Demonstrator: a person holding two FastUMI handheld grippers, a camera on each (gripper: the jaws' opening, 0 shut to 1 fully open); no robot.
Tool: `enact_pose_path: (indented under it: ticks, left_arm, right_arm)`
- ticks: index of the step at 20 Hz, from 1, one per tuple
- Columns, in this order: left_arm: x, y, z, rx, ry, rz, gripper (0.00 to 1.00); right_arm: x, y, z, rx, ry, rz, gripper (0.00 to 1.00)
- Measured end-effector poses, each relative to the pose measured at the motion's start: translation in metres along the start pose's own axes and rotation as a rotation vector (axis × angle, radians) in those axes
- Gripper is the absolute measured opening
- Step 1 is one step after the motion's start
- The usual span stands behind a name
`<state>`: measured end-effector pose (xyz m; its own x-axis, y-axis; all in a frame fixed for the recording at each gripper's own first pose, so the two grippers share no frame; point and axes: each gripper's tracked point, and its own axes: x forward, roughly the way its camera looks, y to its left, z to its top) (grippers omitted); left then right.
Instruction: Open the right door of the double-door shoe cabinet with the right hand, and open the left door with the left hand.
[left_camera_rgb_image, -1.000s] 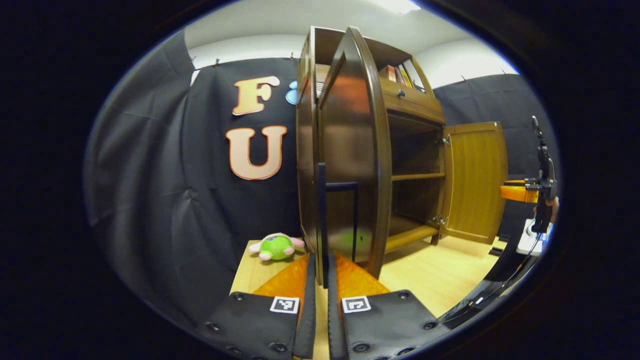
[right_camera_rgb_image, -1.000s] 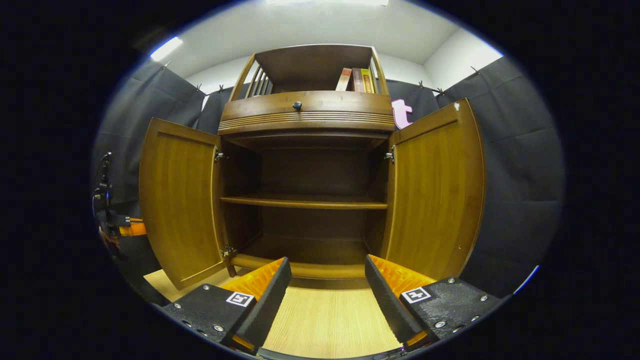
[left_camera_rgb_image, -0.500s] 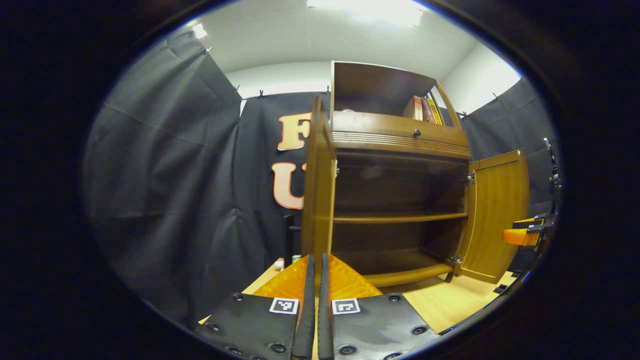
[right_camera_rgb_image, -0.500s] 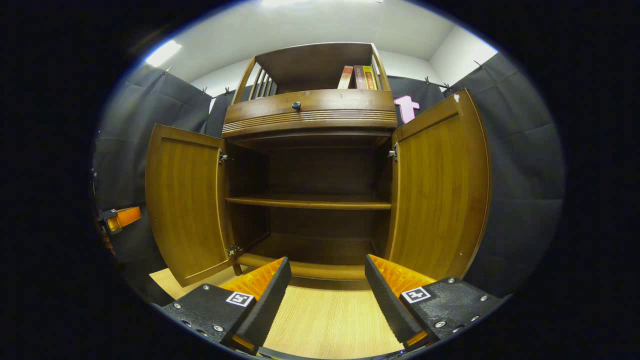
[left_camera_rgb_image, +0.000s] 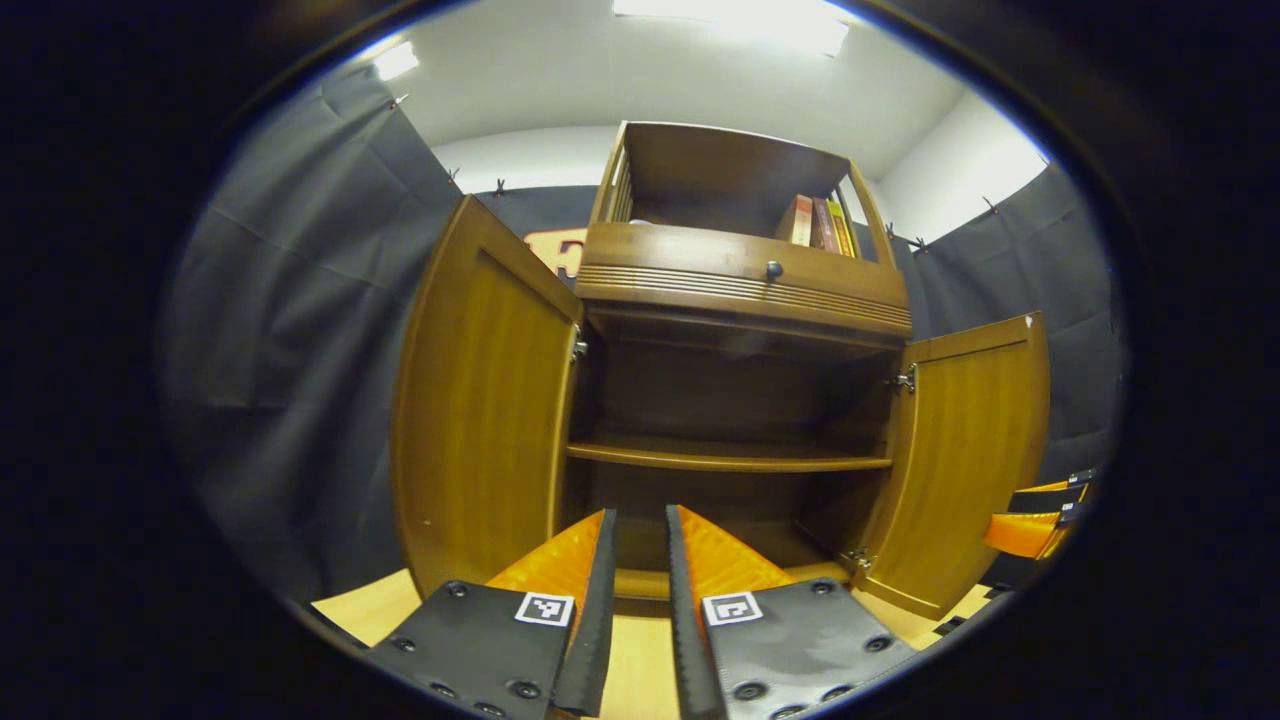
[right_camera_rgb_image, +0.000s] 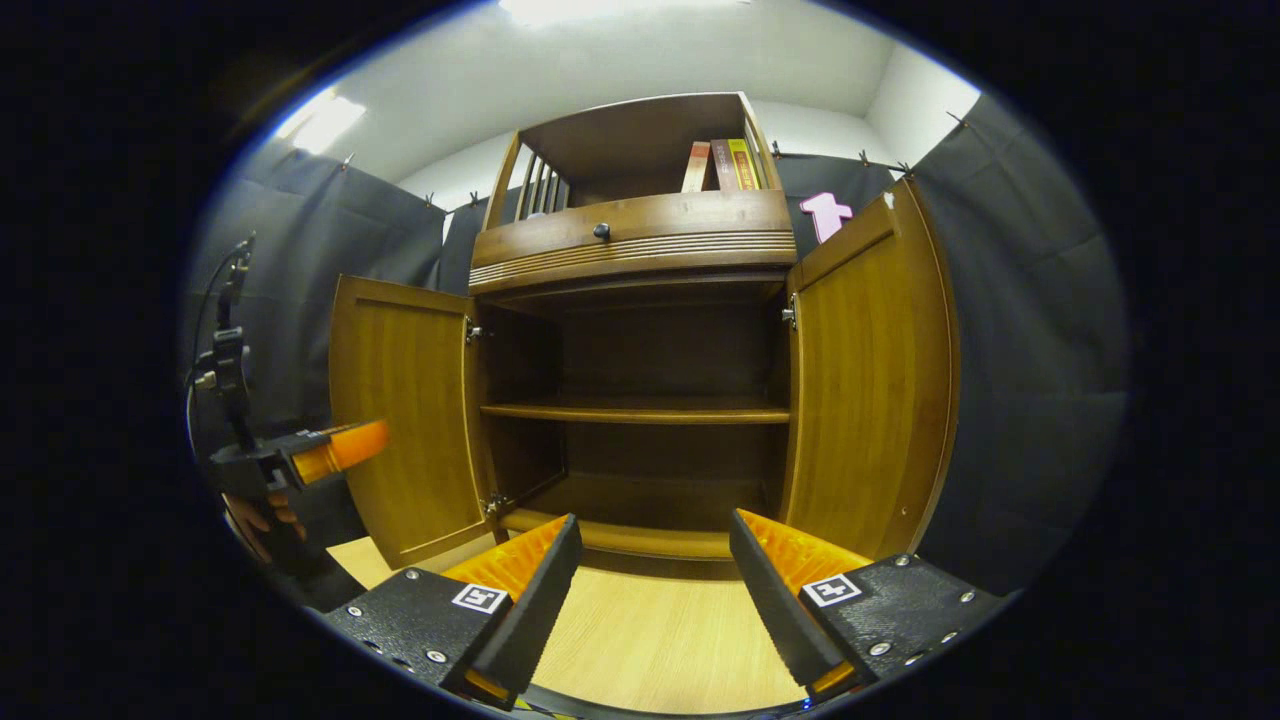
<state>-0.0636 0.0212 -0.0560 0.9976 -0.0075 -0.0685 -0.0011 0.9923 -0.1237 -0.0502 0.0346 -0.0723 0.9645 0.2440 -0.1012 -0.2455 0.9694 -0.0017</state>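
Shoe cabinet (left_camera_rgb_image: 745, 290) stands on the wooden desk (right_camera_rgb_image: 640, 640), facing both cameras. Both doors are swung wide, interior exposed.

Left gripper view: left door (left_camera_rgb_image: 480, 400) sits at about 9 o'clock from the cabinet opening, inner face toward the camera. Right door (left_camera_rgb_image: 965, 450) sits at about 3 o'clock. A single shelf (left_camera_rgb_image: 725, 458) crosses the interior; nothing can be made out on it. Drawer front with a small dark knob (left_camera_rgb_image: 773, 269) lies above the opening. Books (left_camera_rgb_image: 820, 225) stand in the top compartment, at 1 o'clock from the knob.

Left gripper (left_camera_rgb_image: 637, 545): fingers a narrow gap apart, nothing between them, apart from the cabinet.

Right gripper (right_camera_rgb_image: 650, 565), in the right gripper view: fingers spread wide, nothing held, clear of the cabinet's base. In the left gripper view part of it appears at the far 4 o'clock edge, just beside the right door.

In the right gripper view, the left gripper appears at 9 o'clock, in front of the left door's outer edge, with a hand (right_camera_rgb_image: 262, 515) on its grip; contact with the door cannot be told. A cable (right_camera_rgb_image: 215, 300) rises above it.
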Motion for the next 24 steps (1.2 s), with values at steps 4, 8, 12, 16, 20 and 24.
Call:
enact_pose_path:
  ticks: [4,8,12,16,20,24]
  left_arm:
    - [0.017,-0.014,0.002,0.035,0.001,-0.016,0.57]
    - [0.021,-0.01,0.013,0.056,-0.033,0.026,0.8]
    - [0.024,-0.004,0.008,0.058,-0.02,0.066,0.94]
    - [0.024,0.001,0.013,0.085,-0.033,0.101,0.95]
    - [0.025,-0.007,0.019,0.1,-0.044,0.077,0.95]
    - [0.024,-0.015,0.022,0.117,-0.058,0.062,0.95]
  right_arm:
    - [-0.004,-0.01,0.0,0.011,0.001,0.006,0.92]
    - [-0.007,-0.021,0.002,0.005,-0.007,-0.005,0.92]
    - [-0.01,-0.035,-0.003,-0.016,-0.002,-0.032,0.92]
    - [-0.009,-0.038,-0.006,0.002,0.002,-0.035,0.92]
    - [-0.008,-0.037,-0.007,0.03,0.003,-0.032,0.92]
    - [-0.008,-0.038,-0.009,0.015,0.006,-0.039,0.92]
